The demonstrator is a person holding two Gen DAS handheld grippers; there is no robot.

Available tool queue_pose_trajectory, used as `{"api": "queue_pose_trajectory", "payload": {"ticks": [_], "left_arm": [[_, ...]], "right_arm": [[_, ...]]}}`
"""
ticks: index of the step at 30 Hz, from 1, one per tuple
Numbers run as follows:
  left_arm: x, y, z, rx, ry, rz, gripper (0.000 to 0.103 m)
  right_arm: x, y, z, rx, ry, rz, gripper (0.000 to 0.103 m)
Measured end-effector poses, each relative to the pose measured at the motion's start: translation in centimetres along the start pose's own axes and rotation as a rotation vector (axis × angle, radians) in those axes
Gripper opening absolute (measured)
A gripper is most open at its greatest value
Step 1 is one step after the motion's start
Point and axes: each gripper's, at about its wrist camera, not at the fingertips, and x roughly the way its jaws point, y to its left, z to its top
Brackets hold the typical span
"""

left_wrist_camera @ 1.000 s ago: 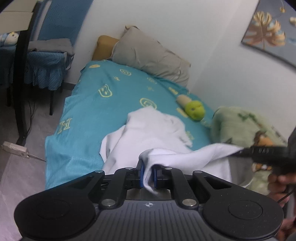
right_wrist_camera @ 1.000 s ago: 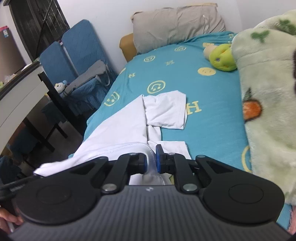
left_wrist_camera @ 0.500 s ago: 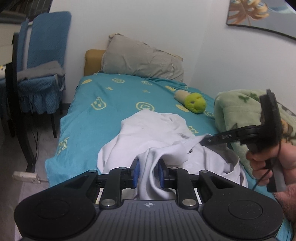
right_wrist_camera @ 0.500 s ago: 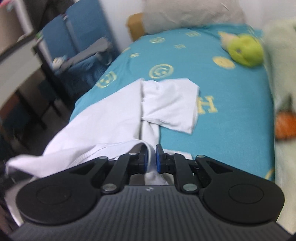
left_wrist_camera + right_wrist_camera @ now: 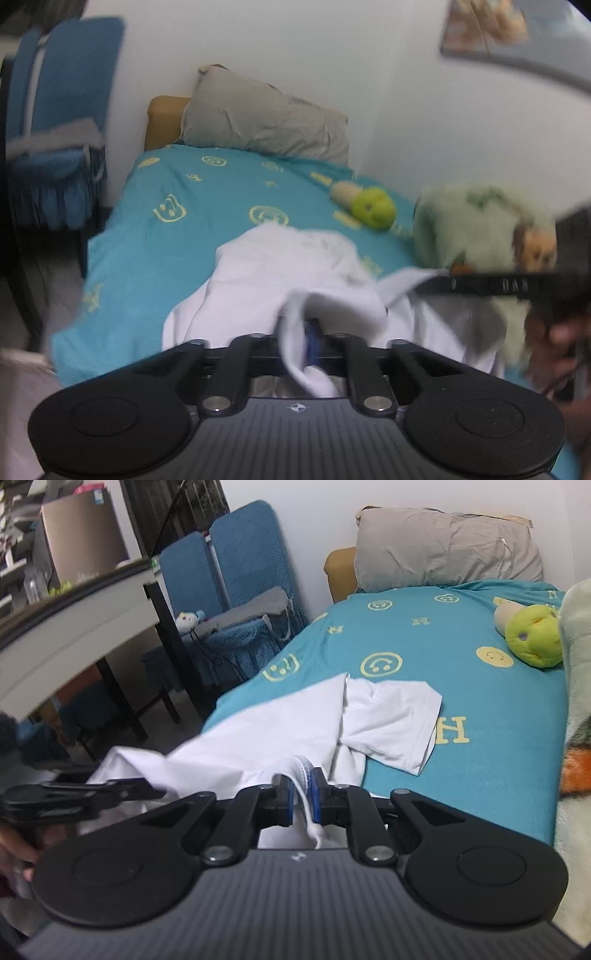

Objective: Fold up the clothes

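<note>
White T-shirt (image 5: pixel 295 723): crumpled across the near end of the teal bedsheet (image 5: pixel 480 686), one sleeve (image 5: pixel 391 720) spread flat, the near edge lifted off the bed. Left gripper (image 5: pixel 308 338): clamped on a bunched fold of the shirt's edge. Right gripper (image 5: pixel 301 797): pinching the ribbed collar between blue pads. Nearby: green plush toy (image 5: pixel 532 635) and fleece blanket (image 5: pixel 576 701) to the right, grey pillow (image 5: pixel 443 550) at the head. Risk, as a judgement: thin pinches may slip if the fabric is pulled taut; the loose sleeve could tuck under and spoil the fold.
</note>
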Motion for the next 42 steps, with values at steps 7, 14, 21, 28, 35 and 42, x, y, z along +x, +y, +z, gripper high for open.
{"api": "queue_pose_trajectory", "payload": {"ticks": [7, 14, 21, 28, 35, 42], "left_arm": [[-2.7, 1.8, 0.8, -0.147, -0.006, -0.151, 0.008], [-5.1, 3.3, 1.3, -0.26, 0.026, -0.267, 0.009], [-6.6, -0.9, 0.6, 0.025, 0.087, 0.033, 0.039], [-8.7, -9.1, -2.3, 0.618, -0.049, 0.215, 0.066], [-4.7, -11.4, -7.0, 0.981, -0.001, 0.243, 0.062], [-3.3, -11.9, -10.5, 1.204, 0.06, 0.217, 0.058]], "right_arm": [[-3.6, 1.9, -0.3, 0.096, -0.009, -0.036, 0.012], [-8.7, 4.9, -2.2, 0.11, -0.067, -0.068, 0.008], [-9.7, 4.2, -0.8, 0.125, -0.114, -0.071, 0.007], [-9.5, 3.0, -0.7, 0.188, -0.094, -0.047, 0.007], [-9.4, 2.6, -0.7, 0.226, -0.093, -0.011, 0.007], [-9.3, 2.4, -0.7, 0.23, -0.11, -0.053, 0.007]]}}
